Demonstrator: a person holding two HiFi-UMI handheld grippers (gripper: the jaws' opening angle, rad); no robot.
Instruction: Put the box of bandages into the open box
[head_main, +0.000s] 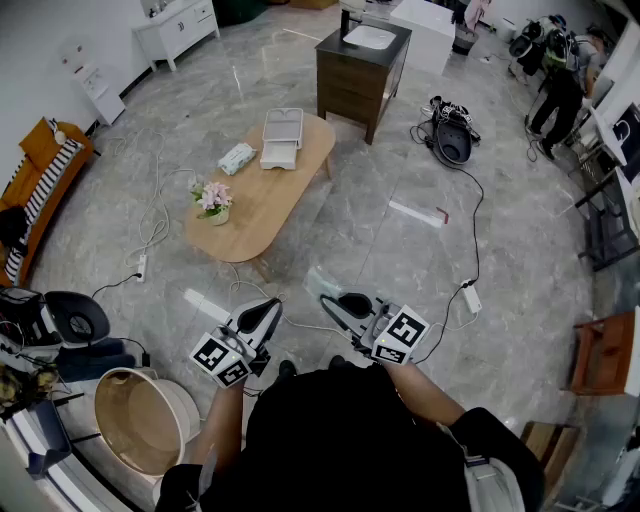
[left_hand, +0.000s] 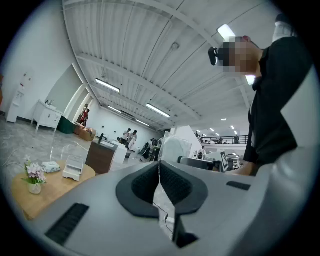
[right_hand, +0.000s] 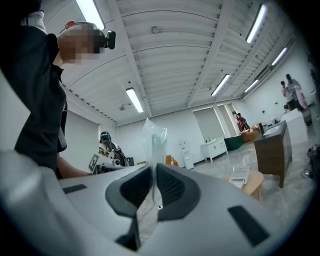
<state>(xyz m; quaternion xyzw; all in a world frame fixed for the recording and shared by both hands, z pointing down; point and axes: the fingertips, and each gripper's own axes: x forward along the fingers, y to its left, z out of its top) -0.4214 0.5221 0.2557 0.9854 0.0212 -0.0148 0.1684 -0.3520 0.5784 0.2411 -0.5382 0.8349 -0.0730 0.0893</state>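
Observation:
The box of bandages (head_main: 237, 158), pale with a light pattern, lies on the oval wooden table (head_main: 250, 215), far ahead of me. Just right of it stands the open white box (head_main: 281, 139) with its lid up. In the left gripper view both are small: the bandage box (left_hand: 50, 166) and the open box (left_hand: 74, 168). My left gripper (head_main: 273, 306) is held low near my body, its jaws shut with nothing between them. My right gripper (head_main: 325, 299) is shut on a clear plastic bag (right_hand: 153, 134) that sticks up past its tips.
A pot of pink flowers (head_main: 213, 200) stands on the table's near end. A dark wooden cabinet (head_main: 360, 70) sits behind the table. Cables and a power strip (head_main: 470, 298) lie on the grey floor. A round tub (head_main: 140, 418) and a chair (head_main: 75, 320) are at my left.

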